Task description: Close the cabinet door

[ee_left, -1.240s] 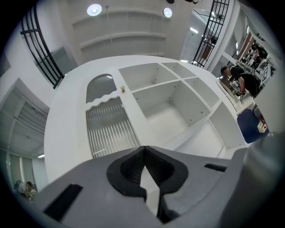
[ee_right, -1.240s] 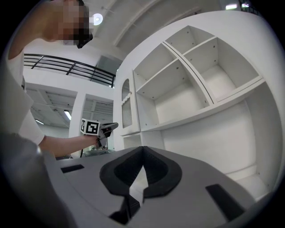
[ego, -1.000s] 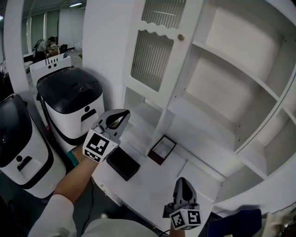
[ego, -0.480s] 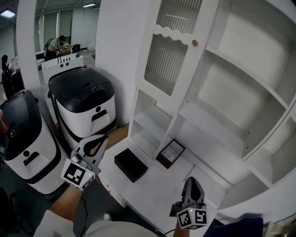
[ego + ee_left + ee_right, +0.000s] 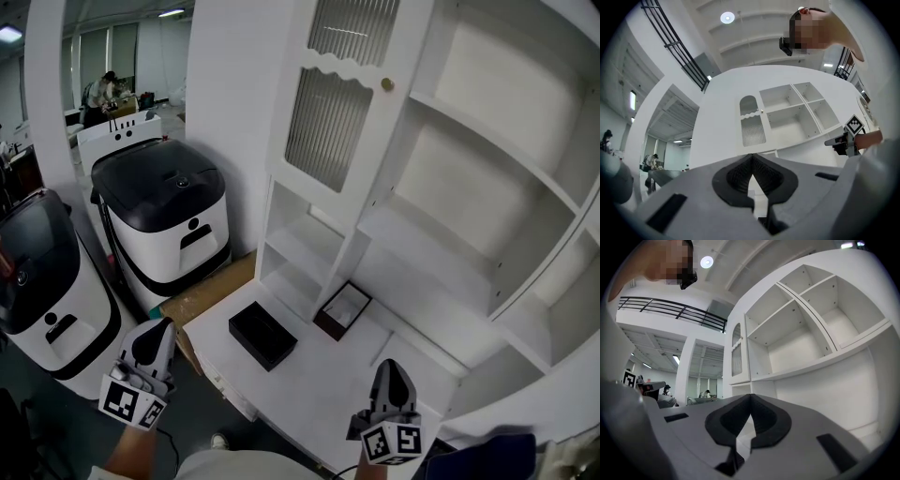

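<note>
You are holding the left gripper low at the lower left of the head view, off the corner of the white counter, its jaws pressed together with nothing between them. The cabinet door is standing well apart from it, up and to the right. You are keeping the right gripper over the counter's near edge, jaws likewise together and empty, with the door up and to its left, also well apart.

The door is hanging open, swung out from the left side of the cabinet and leaving the bare shelves showing. It is white, with ribbed glass panels, a scalloped rail between them and a small brass knob at its free edge. In the left gripper view it is facing you nearly flat on; in the right gripper view it is showing edge-on.

Both grippers are pointing towards the cabinet, tilted slightly upward, marker cubes nearest you.
</note>
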The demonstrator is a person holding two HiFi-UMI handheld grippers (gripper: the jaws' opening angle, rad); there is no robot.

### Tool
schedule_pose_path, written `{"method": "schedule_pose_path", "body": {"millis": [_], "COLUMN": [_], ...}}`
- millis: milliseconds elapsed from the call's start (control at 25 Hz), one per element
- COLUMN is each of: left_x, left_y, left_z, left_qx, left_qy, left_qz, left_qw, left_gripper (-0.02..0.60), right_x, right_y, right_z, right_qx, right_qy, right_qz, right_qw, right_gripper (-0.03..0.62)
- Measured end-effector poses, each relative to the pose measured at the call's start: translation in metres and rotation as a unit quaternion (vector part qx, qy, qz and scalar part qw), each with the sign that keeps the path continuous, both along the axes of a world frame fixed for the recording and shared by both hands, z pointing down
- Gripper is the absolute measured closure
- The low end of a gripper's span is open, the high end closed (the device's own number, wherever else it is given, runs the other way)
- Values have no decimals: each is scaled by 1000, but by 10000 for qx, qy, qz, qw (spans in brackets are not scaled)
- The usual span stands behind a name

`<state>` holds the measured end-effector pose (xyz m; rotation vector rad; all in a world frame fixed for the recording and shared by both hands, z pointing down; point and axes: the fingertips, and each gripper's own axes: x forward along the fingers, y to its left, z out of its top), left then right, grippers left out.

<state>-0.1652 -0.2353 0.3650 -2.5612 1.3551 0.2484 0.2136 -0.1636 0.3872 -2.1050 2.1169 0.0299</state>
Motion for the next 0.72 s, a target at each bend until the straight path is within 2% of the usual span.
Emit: {"method": "schedule_pose_path", "body": {"millis": [200, 720], "left_x": [-24, -25], "left_y": [14, 18], "left_z": [7, 10], "left_qx": [-58, -87], "left_qy": [144, 246], "left_qz": [-313, -235], "left_qw": [9994, 9994], "left_gripper": [575, 575], "right_x": [-4, -28], "right_y": [-1, -11], "right_z": [-4, 2], "right_qx": [-26, -79], "right_qy": [114, 84], "right_qz": [-29, -286], "right_qw": [9999, 9995], "right_gripper": [595, 595]}}
